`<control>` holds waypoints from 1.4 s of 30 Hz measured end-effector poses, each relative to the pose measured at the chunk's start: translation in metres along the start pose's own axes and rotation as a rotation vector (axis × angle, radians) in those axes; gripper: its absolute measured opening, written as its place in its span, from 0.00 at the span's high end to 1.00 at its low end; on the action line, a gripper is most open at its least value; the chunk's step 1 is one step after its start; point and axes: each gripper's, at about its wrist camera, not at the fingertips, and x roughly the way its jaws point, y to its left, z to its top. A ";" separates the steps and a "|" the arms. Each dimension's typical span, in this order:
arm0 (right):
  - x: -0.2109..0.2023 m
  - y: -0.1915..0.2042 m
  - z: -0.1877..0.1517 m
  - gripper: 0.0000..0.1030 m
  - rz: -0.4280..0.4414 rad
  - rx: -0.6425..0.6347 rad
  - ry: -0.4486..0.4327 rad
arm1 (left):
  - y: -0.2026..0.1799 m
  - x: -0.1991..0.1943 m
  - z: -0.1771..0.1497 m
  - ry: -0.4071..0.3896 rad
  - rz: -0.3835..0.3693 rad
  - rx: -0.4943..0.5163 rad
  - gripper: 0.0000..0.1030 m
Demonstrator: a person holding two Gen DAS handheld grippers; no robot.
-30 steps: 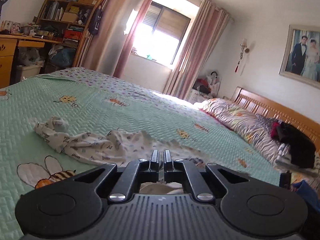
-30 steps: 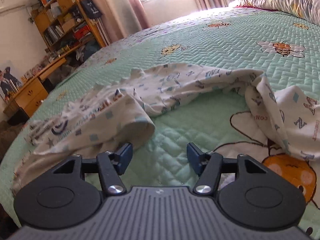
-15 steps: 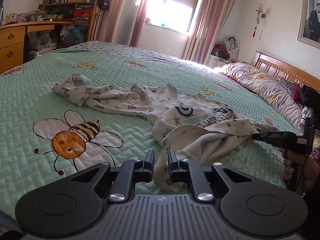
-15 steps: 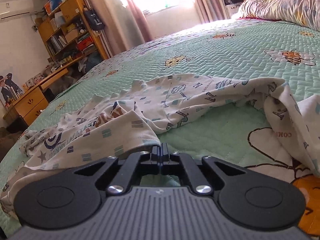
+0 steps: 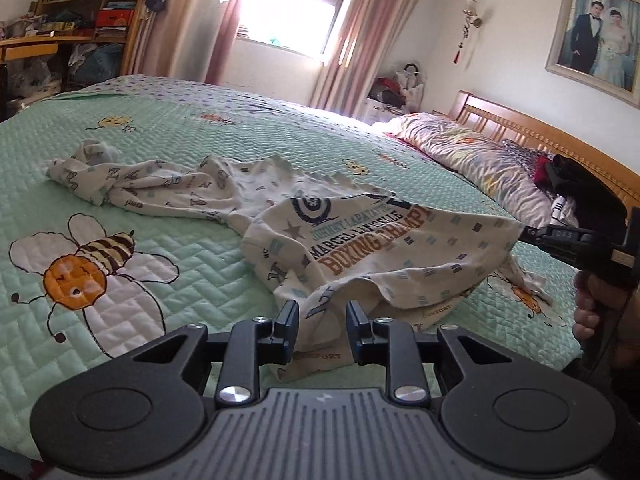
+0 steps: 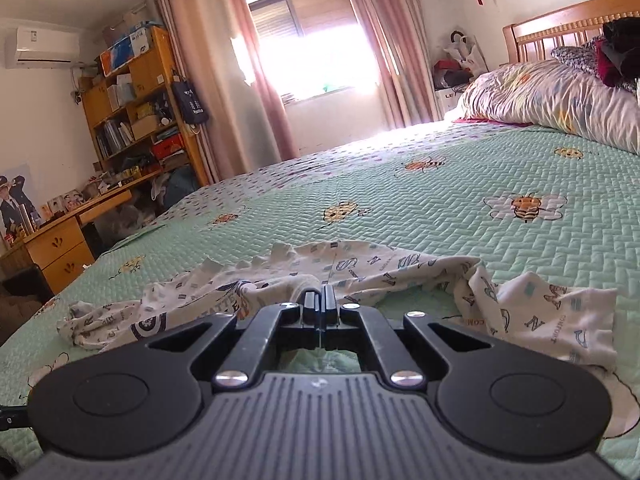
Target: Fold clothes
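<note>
1. My left gripper (image 5: 322, 330) has just been opening; its jaws are parted around the shirt (image 5: 372, 248) hem, not pinching.
2. My right gripper (image 6: 319, 303) stays clamped on the 3 o'clock corner, lifting it for a fold.
3. The shirt sprawls across the green bedspread (image 5: 180, 264).

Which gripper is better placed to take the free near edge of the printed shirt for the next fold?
Left: the left gripper is open astride that hem of the printed shirt; the right gripper is clamped on a corner.

Black left gripper (image 5: 322, 330), silver screws, seemingly blue-tinged fingers (image 5: 289, 320).
</note>
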 end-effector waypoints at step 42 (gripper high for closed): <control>-0.091 -0.036 -0.063 0.99 -0.043 0.135 0.205 | -0.015 -0.040 -0.037 0.049 0.237 0.078 0.96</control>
